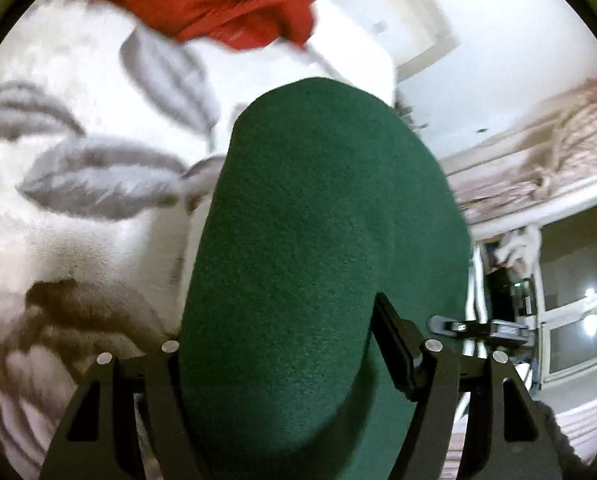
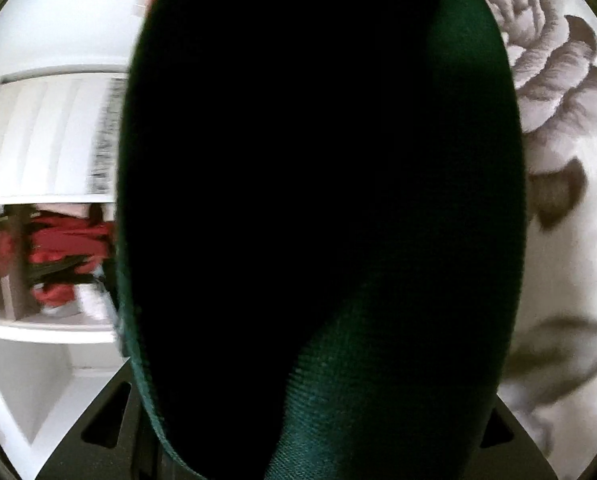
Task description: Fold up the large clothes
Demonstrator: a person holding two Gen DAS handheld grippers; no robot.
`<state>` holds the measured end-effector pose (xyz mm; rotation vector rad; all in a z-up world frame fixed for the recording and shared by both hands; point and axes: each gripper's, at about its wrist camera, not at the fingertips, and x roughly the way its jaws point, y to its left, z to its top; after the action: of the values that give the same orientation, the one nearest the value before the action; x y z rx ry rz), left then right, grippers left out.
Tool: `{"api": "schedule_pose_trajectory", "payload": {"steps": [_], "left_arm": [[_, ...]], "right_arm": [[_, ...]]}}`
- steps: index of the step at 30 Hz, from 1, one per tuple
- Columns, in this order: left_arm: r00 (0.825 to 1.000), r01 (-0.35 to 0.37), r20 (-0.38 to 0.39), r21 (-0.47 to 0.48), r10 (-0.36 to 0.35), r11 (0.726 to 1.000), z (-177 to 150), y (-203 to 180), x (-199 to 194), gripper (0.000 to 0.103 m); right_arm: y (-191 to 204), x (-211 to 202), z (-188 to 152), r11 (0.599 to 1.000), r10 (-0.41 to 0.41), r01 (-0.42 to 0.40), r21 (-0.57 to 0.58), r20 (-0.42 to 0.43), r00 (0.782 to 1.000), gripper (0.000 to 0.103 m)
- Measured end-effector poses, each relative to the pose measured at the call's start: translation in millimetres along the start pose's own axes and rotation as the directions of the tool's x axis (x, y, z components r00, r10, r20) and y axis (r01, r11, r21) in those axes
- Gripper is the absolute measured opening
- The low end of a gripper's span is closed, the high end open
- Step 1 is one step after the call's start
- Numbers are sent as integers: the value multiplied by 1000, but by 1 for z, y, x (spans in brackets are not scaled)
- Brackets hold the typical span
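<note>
Your left gripper grasped the green cloth; red garment at 12. Right view: cloth hid the jaws, grip can't tell; shelves at 9.

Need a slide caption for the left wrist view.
Left claw grips dark green fleece garment above a white floral blanket; red garment behind.

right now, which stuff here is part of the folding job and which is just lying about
Part of the job:
- green garment, bunched between the left gripper's fingers and draped in front of the right gripper, hiding its fingers
- flowered blanket, the surface underneath

Just lying about:
- red cloth at the blanket's far edge
- white shelves with red things on them
- window
</note>
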<state>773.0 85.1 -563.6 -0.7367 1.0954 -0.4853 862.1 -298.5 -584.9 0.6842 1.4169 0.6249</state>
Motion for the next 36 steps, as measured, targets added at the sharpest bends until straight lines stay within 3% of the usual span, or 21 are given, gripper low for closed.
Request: {"api": "schedule_pose_trajectory", "payload": {"steps": [4, 7, 10, 12, 14, 15, 16, 18, 20, 22, 24, 25, 27, 29, 31, 36], "left_arm": [[1000, 7, 7, -7, -7, 1000, 1, 28, 22, 85], [1000, -5, 5, -21, 5, 1000, 0, 30, 20, 86], [996, -91, 12, 26, 91, 995, -1, 0, -6, 86], [990, -138, 2, 41, 138, 990, 1, -17, -20, 86], [975, -220, 38, 85, 218, 972, -8, -30, -33, 86], [968, -249, 62, 100, 244, 963, -11, -35, -38, 85], [946, -320, 104, 127, 308, 939, -21, -45, -48, 86], [916, -393, 160, 158, 369, 906, -37, -61, -60, 87], [874, -476, 208, 186, 439, 859, -52, -76, -70, 103], [844, -527, 241, 198, 480, 826, -65, -88, -78, 103], [824, -557, 254, 200, 506, 806, -80, -103, -86, 103], [813, -572, 262, 198, 519, 796, -88, -109, -91, 103], [804, -583, 280, 197, 525, 788, -100, -124, -103, 103], [791, -599, 299, 198, 534, 776, -111, -140, -114, 103], [779, -615, 308, 207, 545, 761, -119, -158, -123, 103], [764, -629, 361, 232, 535, 742, -155, -210, -170, 103]], "right_arm": [[-40, 27, 23, 999, -27, 27, 41, -2, 1000, 42], [-62, 35, 28, 997, -1, 1, 71, 3, 1000, 42], [-58, 28, 28, 997, -31, 31, 74, 6, 999, 46], [-43, 15, 23, 994, -101, 101, 48, 9, 995, 59], [-25, -1, 12, 977, -215, 215, -1, 30, 976, 60], [-15, -9, 1, 960, -278, 280, -29, 44, 959, 66], [-9, -15, -9, 940, -336, 338, -36, 63, 940, 71], [-4, -38, -32, 880, -467, 474, -38, 121, 876, 74], [8, -49, -58, 821, -556, 570, -34, 182, 811, 76], [38, -24, -77, 762, -627, 647, -26, 222, 747, 84], [71, -2, -103, 693, -689, 720, -23, 273, 672, 87], [86, -1, -129, 649, -722, 760, -18, 298, 624, 88], [111, -6, -137, 597, -753, 802, -9, 336, 565, 90], [131, -13, -154, 573, -765, 820, -8, 353, 538, 91], [154, -26, -183, 541, -776, 841, 6, 388, 497, 91], [224, -82, -266, 528, -768, 848, 47, 452, 454, 92]]}}
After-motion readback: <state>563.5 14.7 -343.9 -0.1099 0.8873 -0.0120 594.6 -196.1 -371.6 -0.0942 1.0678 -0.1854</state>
